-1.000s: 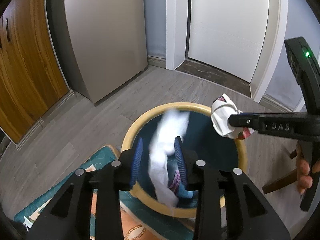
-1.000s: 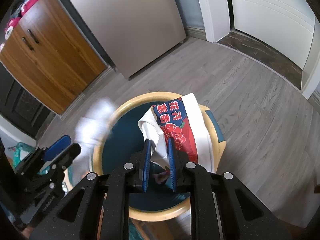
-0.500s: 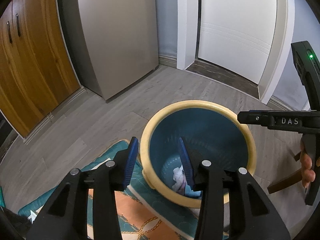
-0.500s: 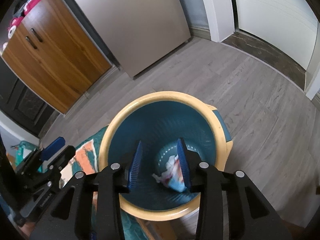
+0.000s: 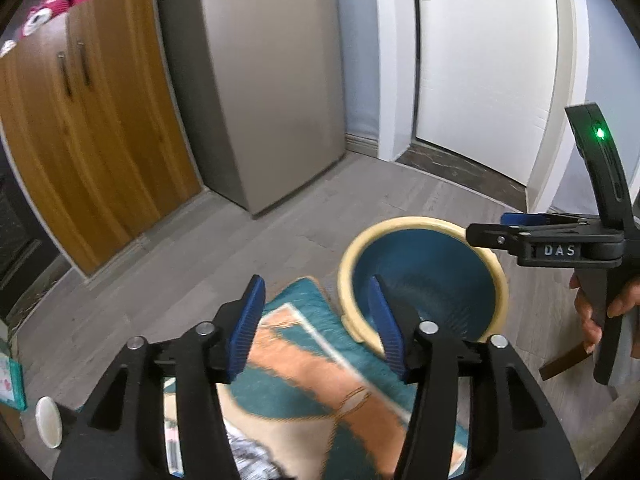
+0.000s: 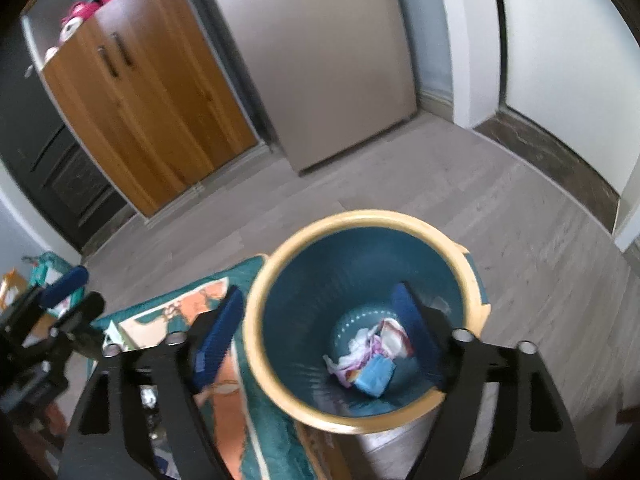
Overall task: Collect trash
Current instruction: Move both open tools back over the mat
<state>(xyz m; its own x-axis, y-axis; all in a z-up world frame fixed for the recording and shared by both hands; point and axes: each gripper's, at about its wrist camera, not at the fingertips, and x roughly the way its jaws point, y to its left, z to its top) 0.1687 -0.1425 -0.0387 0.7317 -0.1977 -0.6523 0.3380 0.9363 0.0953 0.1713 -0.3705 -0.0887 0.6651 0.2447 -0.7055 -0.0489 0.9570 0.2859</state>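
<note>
bin [image 6: 474, 280]: smooth plastic, cream rim, teal ribbed inner wall, slight sheen
trash [image 6: 370, 354]: crumpled paper and glossy printed wrappers
rug [image 5: 304, 364]: woven cloth, teal and orange, matt
floor [image 5: 168, 280]: grey wood-look planks, matt
cabinet [image 5: 80, 140]: brown wood grain, satin; dark metal handles
fridge [image 5: 272, 92]: brushed metal look, dull sheen
door [image 5: 484, 60]: white, smooth, painted
left gripper [image 5: 316, 320]: matt black plastic; blue ribbed pads; shiny metal bolts
right gripper [image 6: 320, 328]: the same make

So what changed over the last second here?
Both grippers let go: the left gripper dropped its white tissue, the right gripper its red-printed wrapper, and both now lie as trash in the bin. Fingers open wider, left pulled back over the rug. Bin unmoved.
</note>
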